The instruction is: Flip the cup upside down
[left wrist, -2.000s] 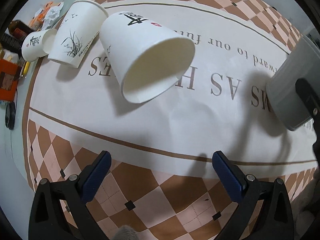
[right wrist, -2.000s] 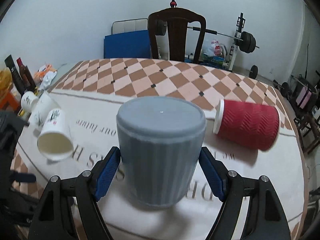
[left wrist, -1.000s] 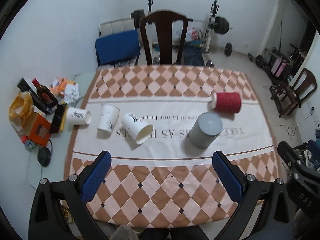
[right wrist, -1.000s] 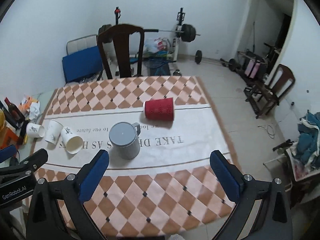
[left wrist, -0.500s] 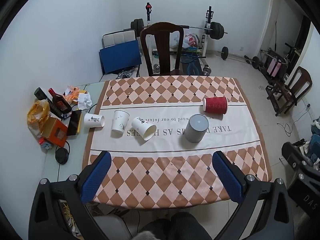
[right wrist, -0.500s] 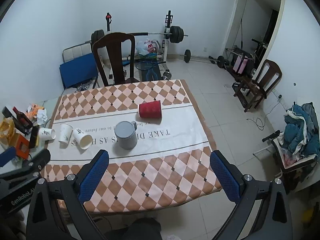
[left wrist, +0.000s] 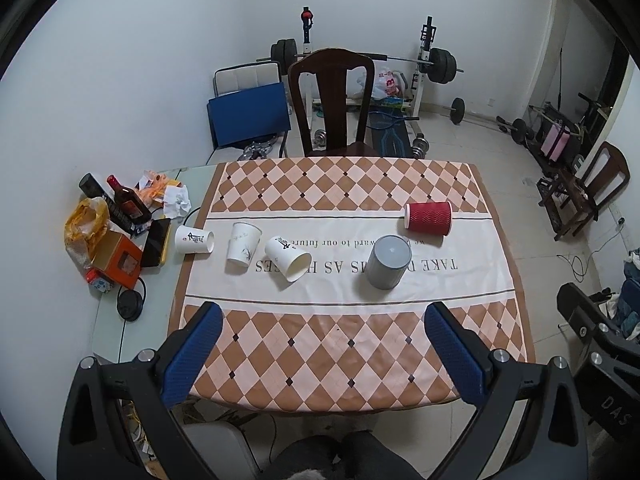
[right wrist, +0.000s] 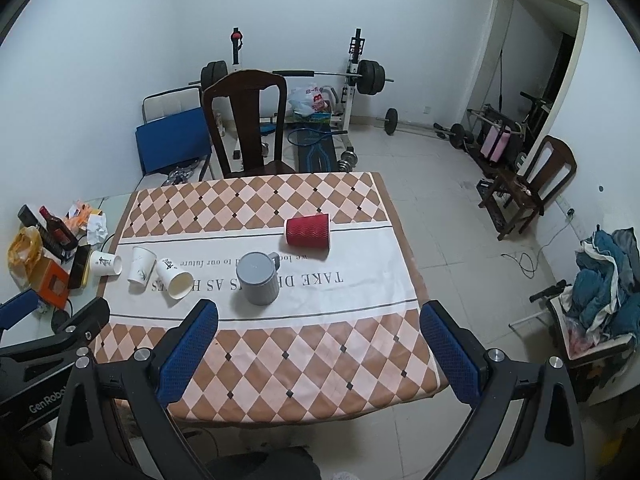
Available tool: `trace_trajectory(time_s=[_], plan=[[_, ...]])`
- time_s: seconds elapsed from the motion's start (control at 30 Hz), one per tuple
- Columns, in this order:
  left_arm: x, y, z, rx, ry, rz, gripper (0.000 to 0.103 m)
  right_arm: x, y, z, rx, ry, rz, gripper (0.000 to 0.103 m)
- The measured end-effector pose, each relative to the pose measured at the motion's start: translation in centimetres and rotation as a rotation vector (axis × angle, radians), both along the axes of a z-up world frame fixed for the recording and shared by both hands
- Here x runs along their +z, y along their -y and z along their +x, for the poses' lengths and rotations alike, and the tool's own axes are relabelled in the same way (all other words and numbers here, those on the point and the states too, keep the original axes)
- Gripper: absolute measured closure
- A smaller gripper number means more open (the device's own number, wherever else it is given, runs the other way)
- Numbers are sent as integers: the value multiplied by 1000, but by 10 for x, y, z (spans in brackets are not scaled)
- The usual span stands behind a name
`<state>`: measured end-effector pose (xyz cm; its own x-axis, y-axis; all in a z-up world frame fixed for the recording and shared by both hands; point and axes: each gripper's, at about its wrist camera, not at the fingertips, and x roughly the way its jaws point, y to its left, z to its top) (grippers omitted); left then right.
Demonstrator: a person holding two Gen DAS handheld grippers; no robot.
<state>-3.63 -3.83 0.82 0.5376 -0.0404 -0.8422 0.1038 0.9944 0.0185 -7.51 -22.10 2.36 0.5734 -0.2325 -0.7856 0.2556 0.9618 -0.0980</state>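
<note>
Grey ribbed ceramic mug (right wrist: pixel 257 278): base-up at centre of the checked tablecloth (right wrist: pixel 304 354), released since two seconds ago; flip judged complete. Left gripper (left wrist: pixel 322 350), right gripper (right wrist: pixel 318 346): both withdrawn high above, spread apart, empty.

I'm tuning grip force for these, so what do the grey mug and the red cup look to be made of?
The grey mug, standing upside down, looks like matte glazed ceramic, perhaps plastic: thick ribbed wall, solid handle, dull even sheen. The red cup, lying on its side, looks like paper: embossed wavy ripple sleeve, thin white rim, no gloss.
</note>
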Motion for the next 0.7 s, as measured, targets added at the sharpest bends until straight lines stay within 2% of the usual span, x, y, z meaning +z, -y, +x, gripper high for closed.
trace_trajectory(time_s=[0.7], plan=[[-6,7,1,11,-45,20,0,-17,13,5,27,-51,21,1]])
